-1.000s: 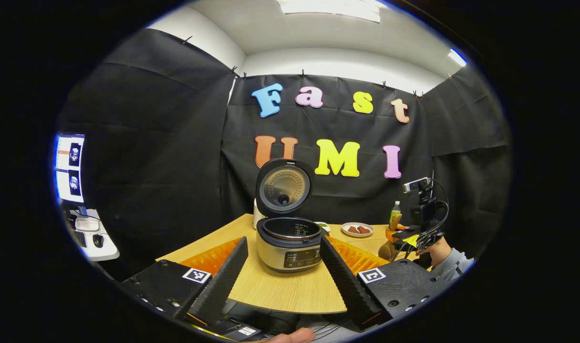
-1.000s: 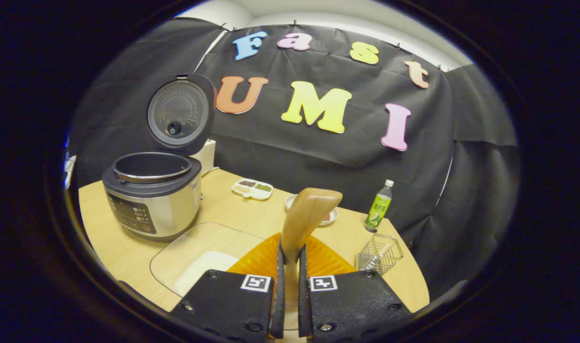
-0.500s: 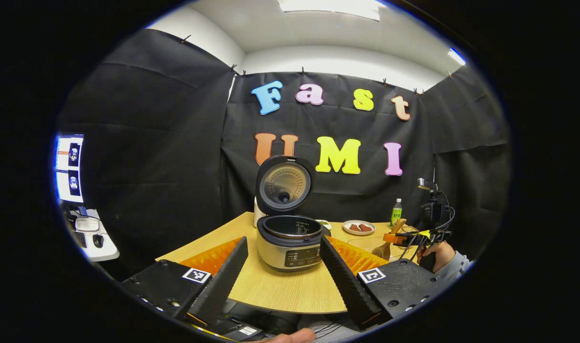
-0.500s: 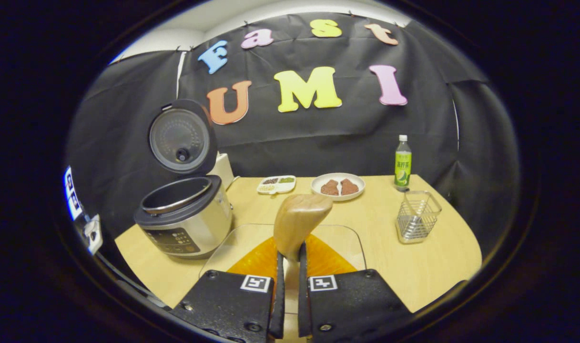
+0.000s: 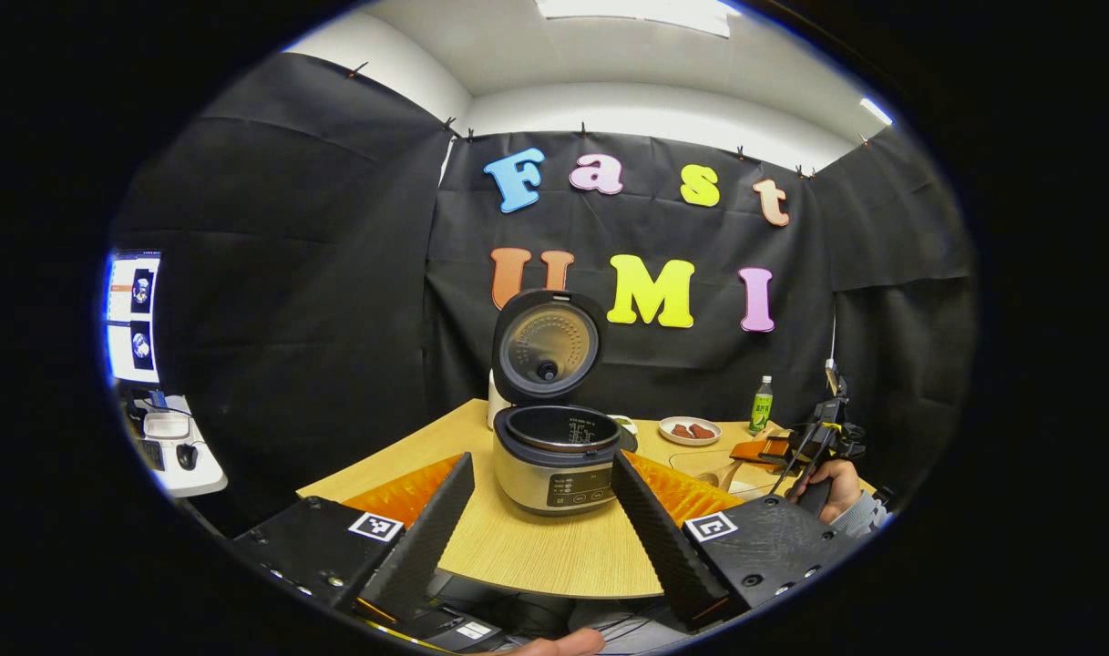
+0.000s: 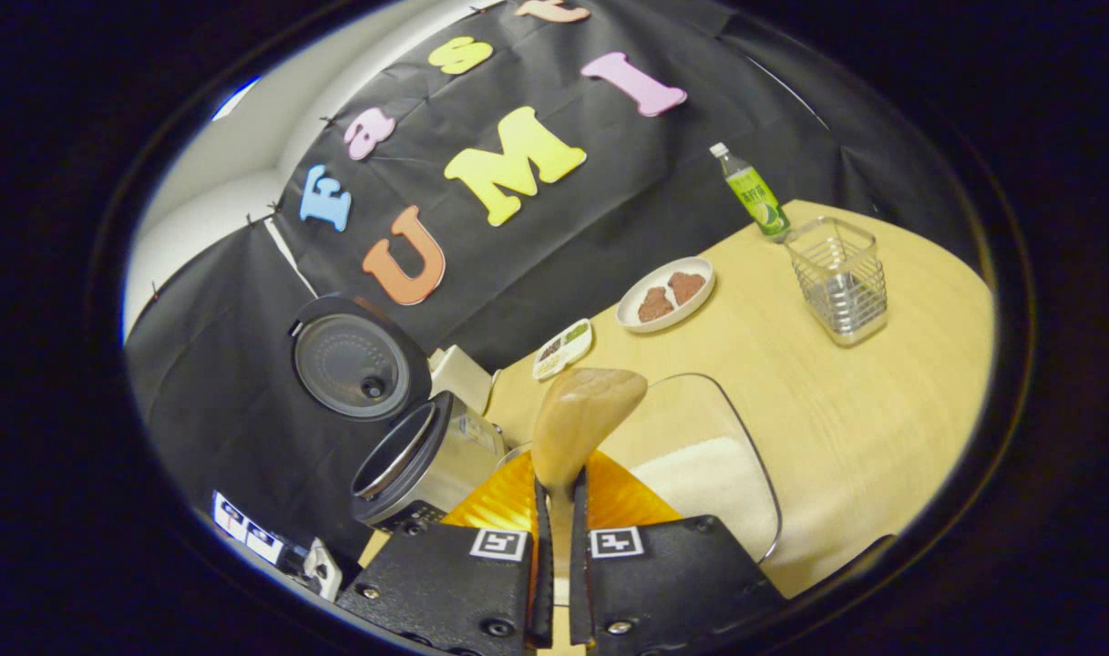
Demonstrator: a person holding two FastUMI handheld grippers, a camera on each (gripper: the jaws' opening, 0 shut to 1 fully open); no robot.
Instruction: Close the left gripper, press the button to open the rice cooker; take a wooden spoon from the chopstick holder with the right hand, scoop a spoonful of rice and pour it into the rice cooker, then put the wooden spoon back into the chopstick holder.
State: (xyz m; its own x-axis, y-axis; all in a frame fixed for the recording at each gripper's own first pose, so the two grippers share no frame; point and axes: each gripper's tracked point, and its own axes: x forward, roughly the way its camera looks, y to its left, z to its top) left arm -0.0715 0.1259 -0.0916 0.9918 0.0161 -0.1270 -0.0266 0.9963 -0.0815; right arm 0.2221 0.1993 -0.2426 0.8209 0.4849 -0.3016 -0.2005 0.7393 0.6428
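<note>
The rice cooker (image 5: 554, 460) stands on the table with its lid (image 5: 547, 346) up and its pot bare. My left gripper (image 5: 543, 465) is open, short of the cooker, with nothing between its fingers. My right gripper (image 6: 555, 499) is shut on the handle of the wooden spoon (image 6: 583, 415). The view is rolled, and the spoon's bowl hangs above the glass dish (image 6: 745, 428) that holds white rice (image 6: 700, 474). The cooker (image 6: 417, 465) lies to the left of the dish. The wire chopstick holder (image 6: 836, 282) stands at the far right. In the left gripper view, the right gripper (image 5: 791, 449) is low over the dish.
A plate (image 6: 665, 293) with brown pieces, a small divided dish (image 6: 563, 348) and a green bottle (image 6: 750, 191) sit along the back of the table (image 6: 882, 410). A hand (image 5: 827, 483) holds the right gripper. A desk with a monitor (image 5: 133, 314) is far left.
The right gripper has dropped toward the glass dish and rolled over, carrying the spoon with it. The left gripper has barely moved and stays open.
</note>
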